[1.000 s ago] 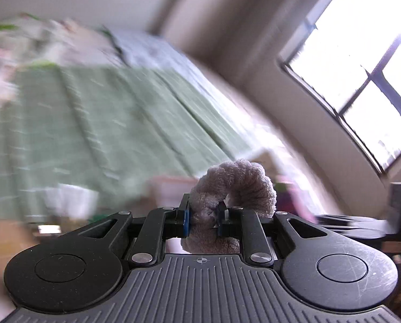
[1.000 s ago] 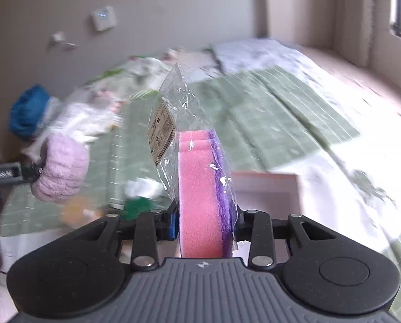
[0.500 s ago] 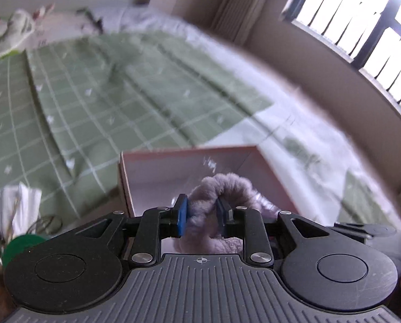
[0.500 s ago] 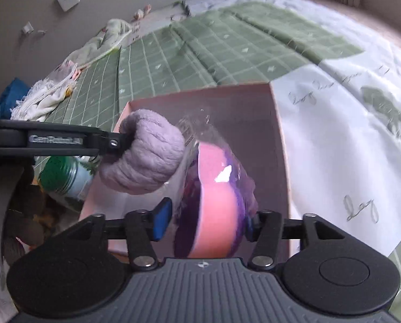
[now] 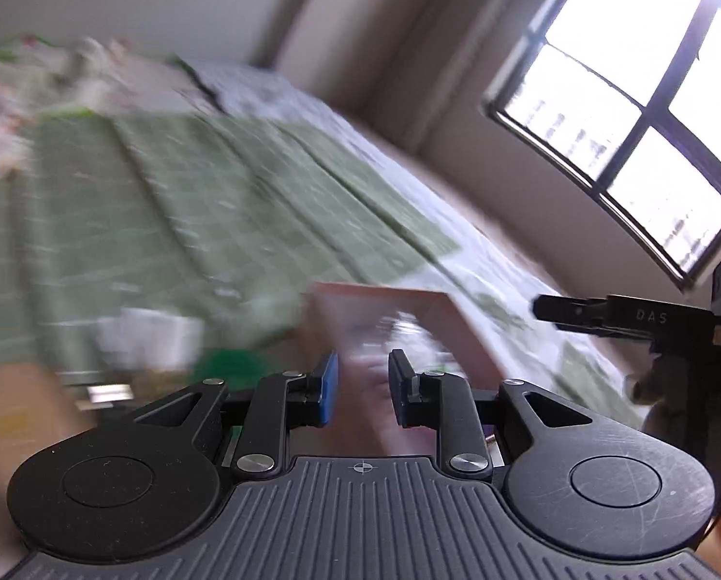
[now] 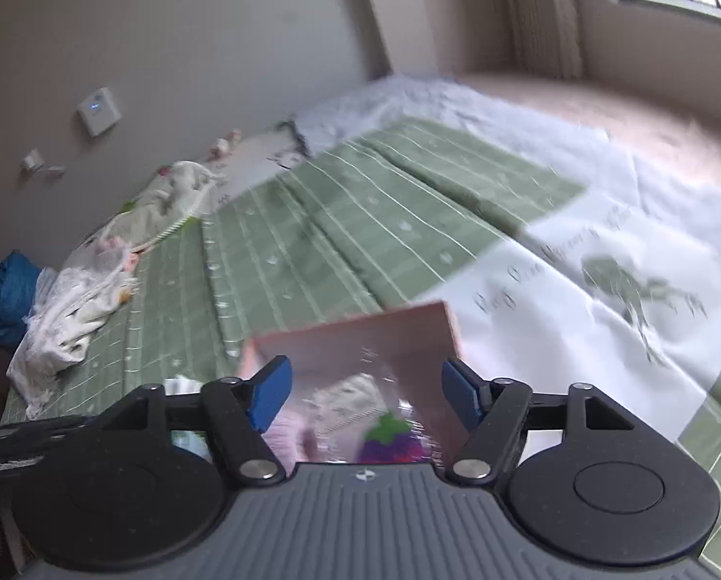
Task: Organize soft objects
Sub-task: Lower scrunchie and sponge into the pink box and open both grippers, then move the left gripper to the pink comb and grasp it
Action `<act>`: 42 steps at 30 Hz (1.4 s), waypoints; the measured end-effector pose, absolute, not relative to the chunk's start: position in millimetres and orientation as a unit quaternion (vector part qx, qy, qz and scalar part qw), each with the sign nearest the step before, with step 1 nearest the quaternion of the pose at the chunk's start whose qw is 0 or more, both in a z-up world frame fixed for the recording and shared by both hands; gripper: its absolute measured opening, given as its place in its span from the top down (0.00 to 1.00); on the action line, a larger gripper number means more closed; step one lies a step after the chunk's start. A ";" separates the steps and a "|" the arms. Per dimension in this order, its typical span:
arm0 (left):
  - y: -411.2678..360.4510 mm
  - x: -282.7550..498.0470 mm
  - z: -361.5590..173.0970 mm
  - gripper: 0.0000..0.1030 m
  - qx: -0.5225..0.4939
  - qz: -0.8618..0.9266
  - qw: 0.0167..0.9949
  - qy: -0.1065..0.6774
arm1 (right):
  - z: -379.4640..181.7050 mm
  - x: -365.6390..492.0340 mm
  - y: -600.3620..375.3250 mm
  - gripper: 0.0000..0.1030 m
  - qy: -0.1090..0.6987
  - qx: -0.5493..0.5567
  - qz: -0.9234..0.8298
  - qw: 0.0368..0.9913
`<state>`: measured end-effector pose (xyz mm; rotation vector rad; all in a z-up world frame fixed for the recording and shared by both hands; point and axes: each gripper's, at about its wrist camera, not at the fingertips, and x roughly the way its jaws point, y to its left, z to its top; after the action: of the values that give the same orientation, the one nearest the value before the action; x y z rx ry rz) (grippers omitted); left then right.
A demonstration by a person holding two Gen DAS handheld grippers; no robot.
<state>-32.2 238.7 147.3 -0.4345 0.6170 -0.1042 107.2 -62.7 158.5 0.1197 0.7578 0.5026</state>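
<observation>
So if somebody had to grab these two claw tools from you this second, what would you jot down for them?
Left claw: open, nothing between its pads.
Right claw: jaws have just been opening, now wide, nothing gripped.
Pink box sits on the bed, right in front of both claws. The wrapped sponge lies inside it, with something pale and fluffy beside it, too blurred to name.
Done: both claws are free of their loads.
Left: the white cloth pile and the green item left of the box lie outside it.

Pink box [image 5: 399, 319] contents blurred, partly hidden.
</observation>
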 end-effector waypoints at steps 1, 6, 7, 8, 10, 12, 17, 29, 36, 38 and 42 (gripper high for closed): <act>254.3 -54.5 149.4 0.75 -0.200 -0.029 0.935 0.293 | 162.2 100.6 -54.4 0.29 0.363 0.048 0.250 0.897; 338.6 -137.5 148.2 0.75 -0.174 0.092 0.932 0.304 | 165.8 51.7 5.3 0.20 0.311 -0.032 0.262 0.913; 351.2 -145.9 144.0 0.75 -0.178 0.102 0.927 0.315 | 164.2 41.7 14.9 0.18 0.301 -0.048 0.261 0.916; 361.5 -151.5 138.6 0.75 -0.177 0.104 0.920 0.334 | 161.2 32.6 27.0 0.18 0.296 -0.070 0.265 0.915; 366.0 -154.2 123.8 0.75 -0.159 0.089 0.909 0.375 | 149.7 11.7 52.3 0.18 0.306 -0.115 0.291 0.899; 354.8 -150.0 107.5 0.75 -0.130 0.051 0.904 0.404 | 133.9 -5.5 71.2 0.18 0.326 -0.139 0.310 0.882; 314.3 -129.2 68.3 0.75 -0.045 -0.024 0.890 0.454 | 92.5 -40.7 101.3 0.18 0.389 -0.167 0.350 0.836; 375.0 -122.8 48.2 0.74 -0.221 0.018 0.885 0.409 | 10.8 -94.6 127.3 0.18 0.409 -0.228 0.392 0.792; 365.6 -105.1 40.7 0.72 -0.242 -0.027 0.881 0.406 | 6.3 -83.7 129.9 0.13 0.424 -0.193 0.387 0.796; 351.8 -103.9 42.5 0.67 -0.219 -0.065 0.881 0.413 | 5.2 -83.3 132.5 0.09 0.422 -0.196 0.380 0.799; 335.8 -116.3 57.3 0.66 -0.216 -0.165 0.870 0.411 | 2.0 -82.2 137.4 0.01 0.422 -0.203 0.369 0.803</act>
<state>-116.3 335.8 57.3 -0.4518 0.8591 -0.3453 -82.2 137.4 2.0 -0.4345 0.9032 0.7899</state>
